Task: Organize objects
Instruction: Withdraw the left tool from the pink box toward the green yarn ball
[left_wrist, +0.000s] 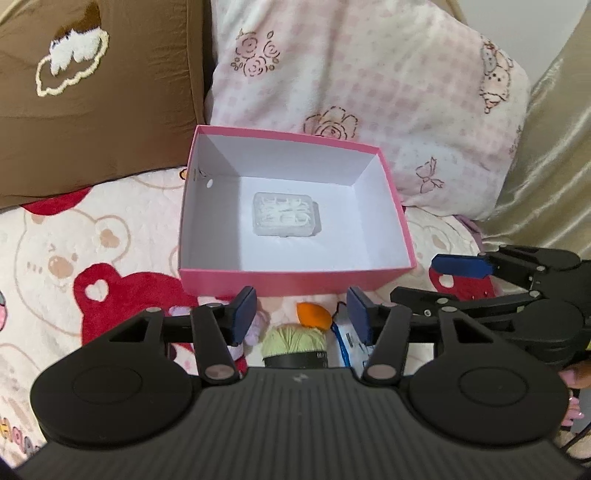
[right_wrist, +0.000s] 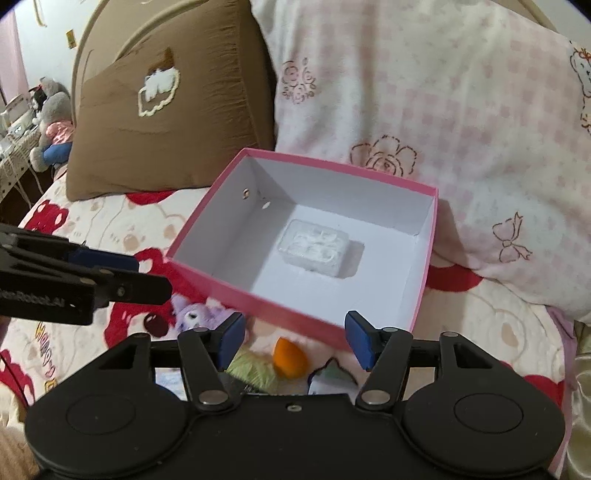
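An open pink box (left_wrist: 295, 282) with a white inside stands on the bed, and a clear plastic case (left_wrist: 286, 216) lies flat on its floor. My left gripper (left_wrist: 303, 314) hovers open just in front of the box's near wall, with nothing between its blue pads. Below it lie an orange sponge (left_wrist: 314, 314), a ball of green yarn (left_wrist: 293, 341), a purple plush (left_wrist: 255, 325) and a blue-and-white packet (left_wrist: 347, 339). My right gripper (right_wrist: 295, 338) is open and empty too, over the same box (right_wrist: 258, 306), case (right_wrist: 317, 251), sponge (right_wrist: 290, 356) and yarn (right_wrist: 251, 369). The two grippers sit side by side.
A brown pillow (left_wrist: 92, 92) and a pink checked pillow (left_wrist: 369, 74) lean up behind the box. The bed is covered by a bear-patterned blanket (left_wrist: 74, 251). Gold fabric (left_wrist: 554, 147) rises at the right. Stuffed toys (right_wrist: 51, 118) sit beyond the bed's far left corner.
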